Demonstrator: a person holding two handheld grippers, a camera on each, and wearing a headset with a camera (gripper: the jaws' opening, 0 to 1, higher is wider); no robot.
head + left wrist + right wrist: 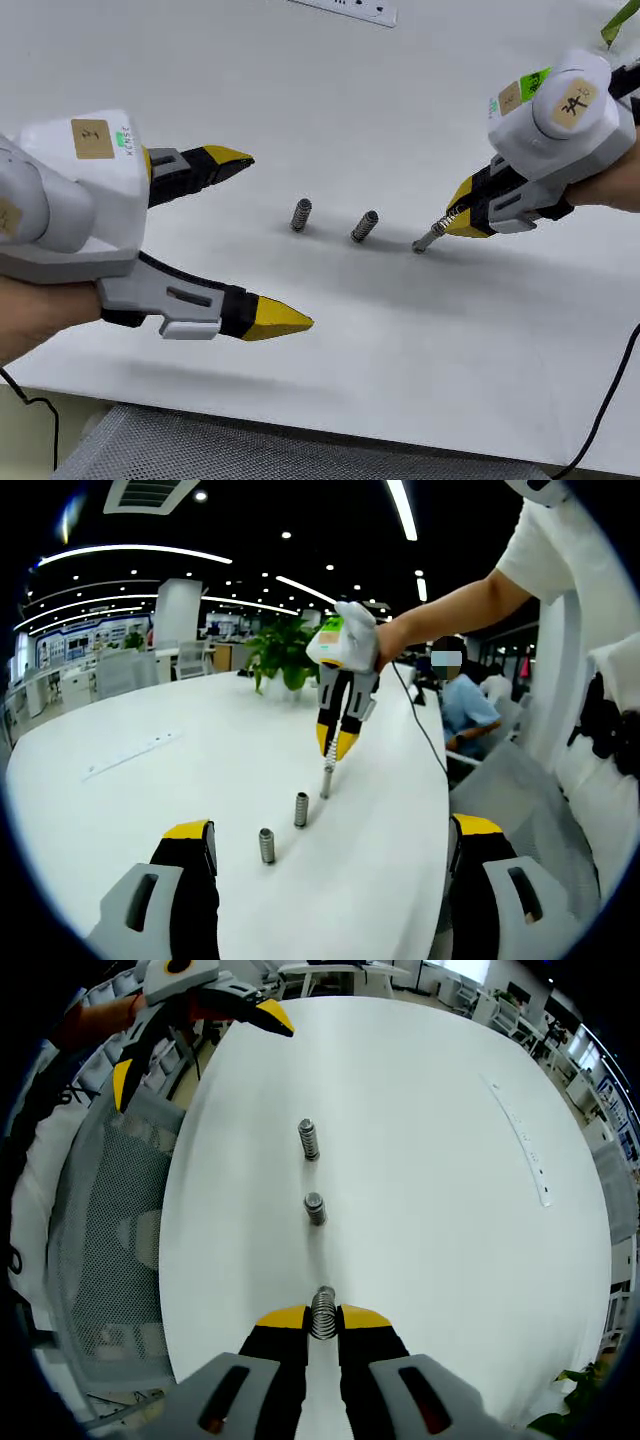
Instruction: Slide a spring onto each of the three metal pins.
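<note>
Three metal pins stand in a row on the white table. The left pin (301,214) and the middle pin (365,226) each carry a spring. My right gripper (458,218) is shut on a spring (322,1316) that sits over the third pin (427,240), tilted toward the gripper. In the left gripper view that pin (326,780) hangs below the right gripper (336,742). My left gripper (270,240) is open at the near left, with nothing between its yellow-tipped fingers (188,832), well short of the pins.
A white ruler-like strip (352,8) lies at the far edge of the table (330,90). A grey mesh chair (200,445) sits below the near edge. A cable (608,400) hangs at the right. A person sits beyond the table's end (458,695).
</note>
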